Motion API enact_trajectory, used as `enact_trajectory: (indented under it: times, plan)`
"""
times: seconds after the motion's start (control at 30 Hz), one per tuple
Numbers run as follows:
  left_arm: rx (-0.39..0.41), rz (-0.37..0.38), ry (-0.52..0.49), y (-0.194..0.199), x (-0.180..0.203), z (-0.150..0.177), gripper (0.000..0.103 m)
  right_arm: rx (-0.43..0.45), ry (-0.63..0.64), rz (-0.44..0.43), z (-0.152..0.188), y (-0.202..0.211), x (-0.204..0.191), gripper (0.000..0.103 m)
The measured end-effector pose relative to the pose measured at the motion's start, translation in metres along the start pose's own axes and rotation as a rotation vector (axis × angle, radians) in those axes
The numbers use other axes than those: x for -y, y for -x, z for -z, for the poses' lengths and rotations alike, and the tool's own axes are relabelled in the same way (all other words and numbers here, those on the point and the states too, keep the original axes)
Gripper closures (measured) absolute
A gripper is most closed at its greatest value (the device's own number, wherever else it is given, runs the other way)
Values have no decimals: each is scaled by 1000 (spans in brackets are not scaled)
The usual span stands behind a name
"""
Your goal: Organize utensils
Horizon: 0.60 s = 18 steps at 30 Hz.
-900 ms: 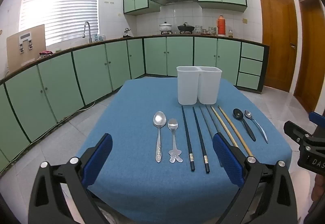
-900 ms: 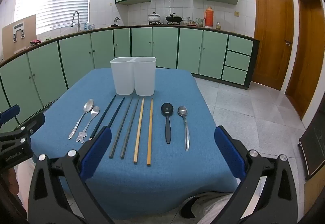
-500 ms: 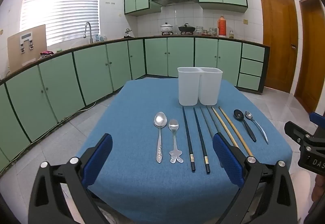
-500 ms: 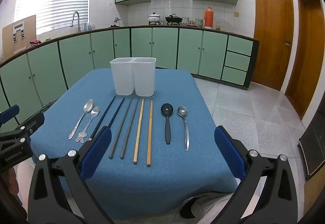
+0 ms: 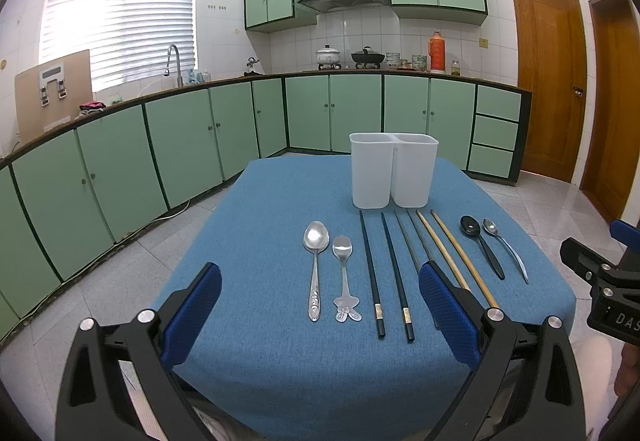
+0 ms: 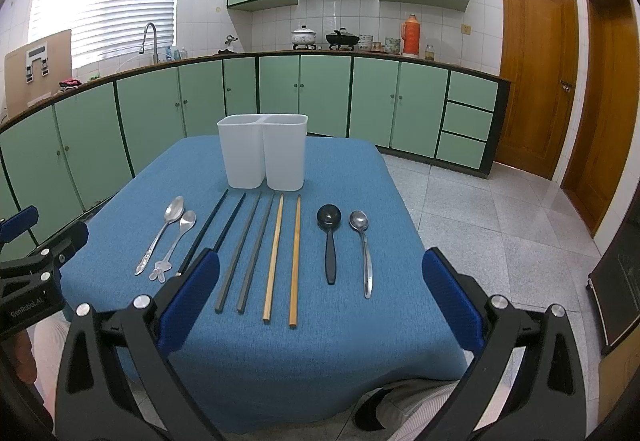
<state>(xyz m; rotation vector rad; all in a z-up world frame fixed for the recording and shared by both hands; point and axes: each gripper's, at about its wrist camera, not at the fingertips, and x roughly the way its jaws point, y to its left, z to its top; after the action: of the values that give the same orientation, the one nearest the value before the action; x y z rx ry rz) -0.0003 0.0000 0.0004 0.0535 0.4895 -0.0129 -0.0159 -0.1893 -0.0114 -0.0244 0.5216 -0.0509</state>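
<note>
A white two-compartment holder [image 5: 393, 169] [image 6: 263, 151] stands upright at the far middle of the blue table [image 5: 272, 209] [image 6: 360, 169]. In front of it lie, left to right, two silver spoons [image 5: 316, 269] [image 6: 161, 234], black chopsticks [image 5: 370, 273] [image 6: 204, 231], grey chopsticks [image 6: 246, 253], wooden chopsticks [image 5: 460, 261] [image 6: 286, 255], a black spoon [image 5: 480, 247] [image 6: 329, 241] and a silver spoon [image 5: 506, 249] [image 6: 363, 249]. My left gripper [image 5: 320, 305] is open and empty above the near edge. My right gripper [image 6: 320, 293] is open and empty above the near edge.
Green kitchen cabinets [image 5: 192, 145] run along the left and back walls. Wooden doors [image 6: 536, 73] stand at the right. Tiled floor [image 6: 500, 225] surrounds the table. A person's legs [image 6: 420, 405] show below the table's near edge.
The left wrist view has shifted very slightly. Nothing on the table has moved and both grippers stay open.
</note>
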Motion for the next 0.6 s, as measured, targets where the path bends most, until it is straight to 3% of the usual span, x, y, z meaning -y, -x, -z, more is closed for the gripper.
enact_trajectory:
  times: [0.6]
  plan:
    - [2, 0, 0, 2, -1, -3, 6, 2, 1, 1, 0, 1, 0, 5]
